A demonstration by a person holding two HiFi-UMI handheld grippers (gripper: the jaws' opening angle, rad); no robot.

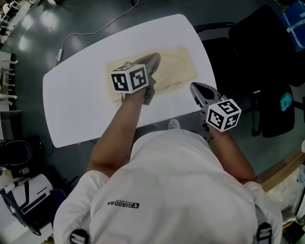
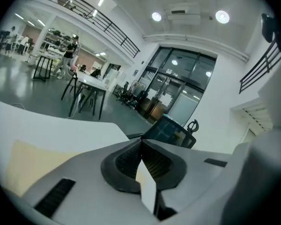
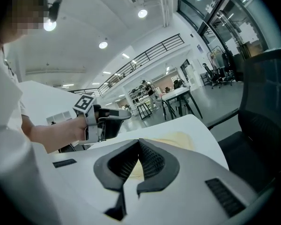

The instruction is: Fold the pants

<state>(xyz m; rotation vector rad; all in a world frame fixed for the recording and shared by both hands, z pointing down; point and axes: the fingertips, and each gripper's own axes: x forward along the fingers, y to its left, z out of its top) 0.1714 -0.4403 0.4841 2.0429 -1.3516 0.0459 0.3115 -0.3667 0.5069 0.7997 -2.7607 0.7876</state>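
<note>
The cream pants [image 1: 178,65] lie flat in a folded strip across the far half of the white table [image 1: 81,100]. My left gripper [image 1: 155,59] hovers over their middle with its jaws shut, and no cloth shows between them. In the left gripper view the jaws [image 2: 141,142] meet at the tip, with the pants [image 2: 28,165] below and to the left. My right gripper [image 1: 194,88] hangs off the table's near right edge, shut and empty. In the right gripper view its tips [image 3: 138,142] touch. Beyond them lie the pants [image 3: 178,138] and the left gripper [image 3: 114,118].
A black office chair [image 1: 264,60] stands close to the table's right side and fills the right of the right gripper view [image 3: 267,116]. A cable [image 1: 107,27] trails over the floor behind the table. More tables and chairs [image 2: 84,95] stand further off.
</note>
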